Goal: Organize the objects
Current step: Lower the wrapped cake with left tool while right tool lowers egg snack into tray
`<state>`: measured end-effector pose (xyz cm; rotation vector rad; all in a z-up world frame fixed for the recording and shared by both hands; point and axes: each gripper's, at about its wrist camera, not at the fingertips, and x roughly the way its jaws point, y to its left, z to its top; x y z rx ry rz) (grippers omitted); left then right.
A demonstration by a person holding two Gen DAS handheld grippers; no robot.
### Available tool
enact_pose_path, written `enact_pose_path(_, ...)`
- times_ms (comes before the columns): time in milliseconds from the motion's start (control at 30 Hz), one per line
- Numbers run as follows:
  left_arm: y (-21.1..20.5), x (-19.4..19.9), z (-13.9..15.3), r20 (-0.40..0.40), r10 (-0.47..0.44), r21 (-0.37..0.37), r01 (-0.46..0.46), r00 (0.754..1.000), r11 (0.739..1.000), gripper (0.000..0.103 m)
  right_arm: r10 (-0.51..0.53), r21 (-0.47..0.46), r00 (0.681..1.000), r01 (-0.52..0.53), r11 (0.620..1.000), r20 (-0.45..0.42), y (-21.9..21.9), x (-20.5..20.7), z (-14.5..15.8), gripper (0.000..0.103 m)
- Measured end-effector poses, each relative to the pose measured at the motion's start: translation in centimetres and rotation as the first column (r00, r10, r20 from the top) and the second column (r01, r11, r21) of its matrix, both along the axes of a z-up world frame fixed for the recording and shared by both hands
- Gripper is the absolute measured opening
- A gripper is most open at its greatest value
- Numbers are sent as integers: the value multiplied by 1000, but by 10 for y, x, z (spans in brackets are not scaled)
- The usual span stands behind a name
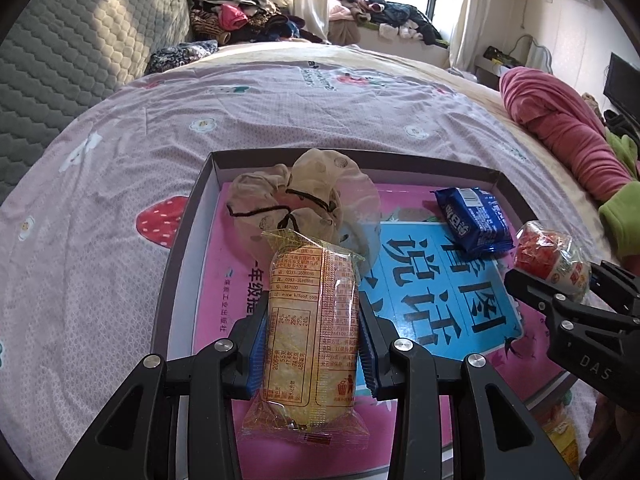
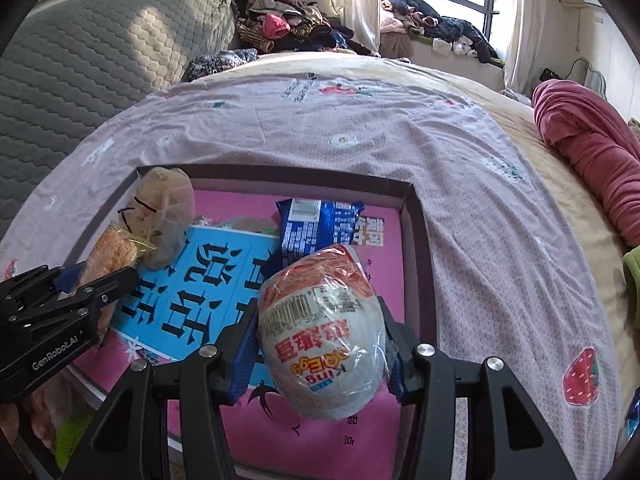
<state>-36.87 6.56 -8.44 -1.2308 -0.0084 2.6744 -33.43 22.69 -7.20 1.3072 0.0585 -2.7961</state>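
Note:
A shallow dark box (image 1: pixel 400 157) (image 2: pixel 280 172) lies on the bed with a pink and blue book (image 1: pixel 440 292) (image 2: pixel 192 280) as its floor. My left gripper (image 1: pixel 312 344) is shut on a yellow wrapped snack cake (image 1: pixel 312 320), held over the box's near left part. My right gripper (image 2: pixel 320 348) is shut on a wrapped red and white egg-shaped toy (image 2: pixel 320 332) over the box's right side; the egg toy also shows in the left wrist view (image 1: pixel 552 256). In the box lie a beige drawstring pouch (image 1: pixel 296 196) (image 2: pixel 164 212) and a blue snack packet (image 1: pixel 472 220) (image 2: pixel 320 228).
The bed has a lilac flowered sheet (image 1: pixel 280 112). A grey quilted headboard (image 1: pixel 60 48) stands at the left. A pink blanket roll (image 1: pixel 560 120) and a green cloth (image 1: pixel 624 216) lie at the right. Piled clothes (image 1: pixel 248 20) sit beyond the bed by the window.

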Motion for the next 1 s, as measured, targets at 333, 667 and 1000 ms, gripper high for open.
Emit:
enact_pose_path(333,1,3,-5,9,-2,-10,2,1000,1000,39,-5,12,999,5,1000,48,-1,-6,-15,53)
enact_pose_path(667,-6,3,-6,29,3,41,-4,1000,999,40,-11,16,998,10,1000,60,0,-8,-19,53)
enact_pose_path(1000,-7,3,-6,30,-3,31,2,1000,1000,40,-14,22,998,13,1000,56,-3,-7,-16,53)
